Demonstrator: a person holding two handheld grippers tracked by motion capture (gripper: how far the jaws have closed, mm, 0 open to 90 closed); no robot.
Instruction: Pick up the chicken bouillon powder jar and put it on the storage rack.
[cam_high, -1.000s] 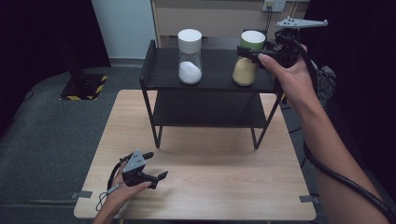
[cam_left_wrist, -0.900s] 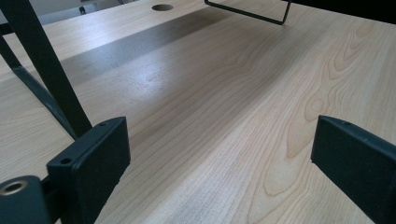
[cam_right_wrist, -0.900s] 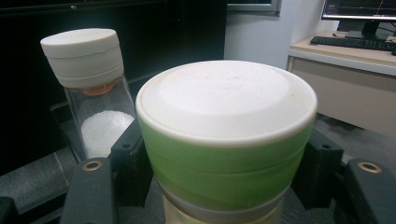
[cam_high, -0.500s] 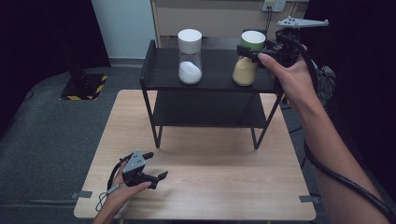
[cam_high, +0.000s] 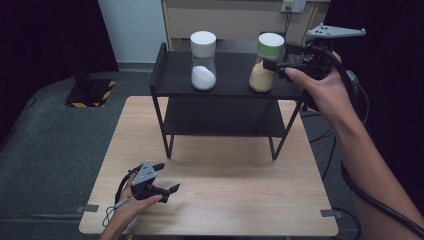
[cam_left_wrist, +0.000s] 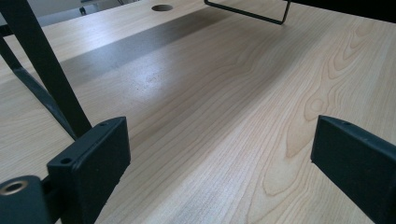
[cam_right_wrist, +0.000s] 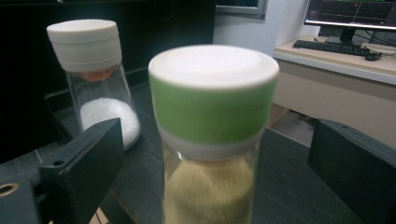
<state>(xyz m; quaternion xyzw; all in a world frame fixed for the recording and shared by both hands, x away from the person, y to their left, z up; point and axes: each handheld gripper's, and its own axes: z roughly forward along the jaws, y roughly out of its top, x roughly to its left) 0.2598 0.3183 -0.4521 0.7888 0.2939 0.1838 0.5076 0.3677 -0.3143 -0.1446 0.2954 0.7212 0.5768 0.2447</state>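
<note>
The person's right forearm reaches up from the lower right of the high view to the right end of the black two-tier metal shelf rack (cam_high: 170, 75), which stands at the far edge of the light wooden table (cam_high: 250, 200). The right hand (cam_high: 325, 90) grips the right gripper (cam_high: 274, 64) level with the rack's top shelf, wrist roughly straight, jaws pointing left toward the clear glass jar of yellow powder with a green-banded white lid (cam_right_wrist: 212, 135). In the right gripper view the jaws stand wide apart, one on each side of that jar, neither touching the glass. The jar stands upright near the right end of the top shelf. A second clear glass jar with white powder and a white lid (cam_high: 203, 60) stands upright near the middle of the shelf, apart from the first.

The left hand (cam_high: 131, 202) rests low at the near left corner of the table, holding the left gripper (cam_high: 165, 187) close to the wood, its jaws spread wide over bare tabletop.
</note>
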